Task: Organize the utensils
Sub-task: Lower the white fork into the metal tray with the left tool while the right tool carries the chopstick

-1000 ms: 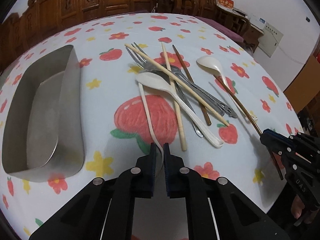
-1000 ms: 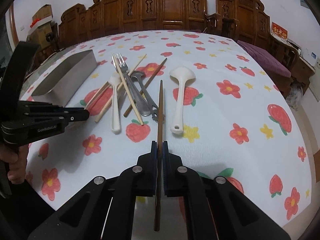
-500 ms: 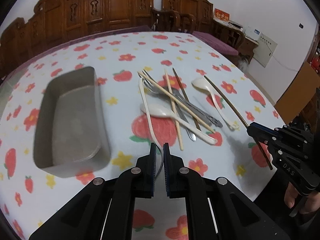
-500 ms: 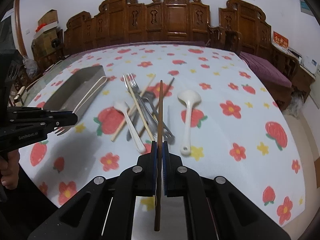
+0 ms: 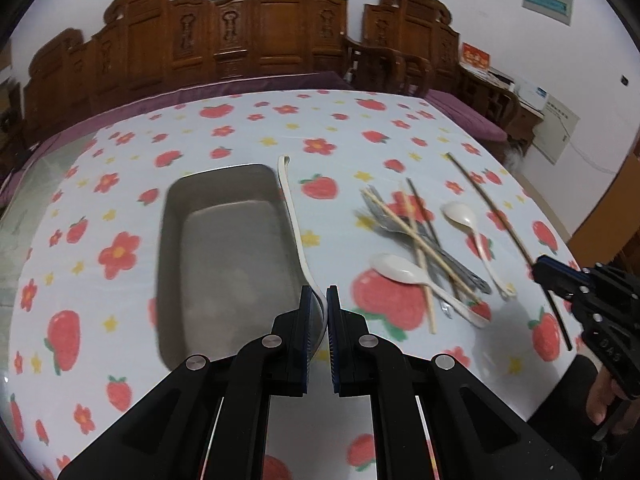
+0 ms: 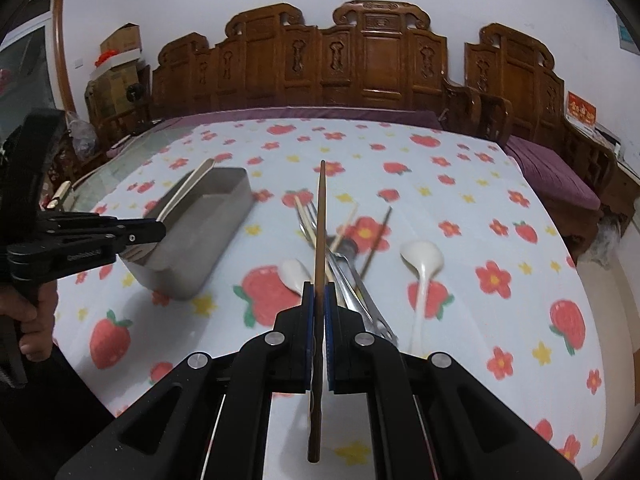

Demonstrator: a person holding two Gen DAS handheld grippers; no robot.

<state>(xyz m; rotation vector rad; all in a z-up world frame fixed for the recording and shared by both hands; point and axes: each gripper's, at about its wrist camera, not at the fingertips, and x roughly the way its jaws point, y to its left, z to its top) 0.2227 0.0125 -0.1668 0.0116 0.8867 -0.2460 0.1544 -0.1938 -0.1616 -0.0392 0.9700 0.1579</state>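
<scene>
Black left claw, pinched on the pale curved utensil, has lifted it over the rectangular steel tray. Right claw has raised its clamped brown wooden chopstick; remaining cutlery crowds the floral counter beyond. Drop-off looks imminent.

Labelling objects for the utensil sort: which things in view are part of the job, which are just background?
Job:
- metal tray
- white spoon held in left claw
- brown chopstick held in right claw
- pile of forks and chopsticks
- two loose white spoons

Background:
- carved wooden bench
- cardboard boxes
- tablecloth
</scene>
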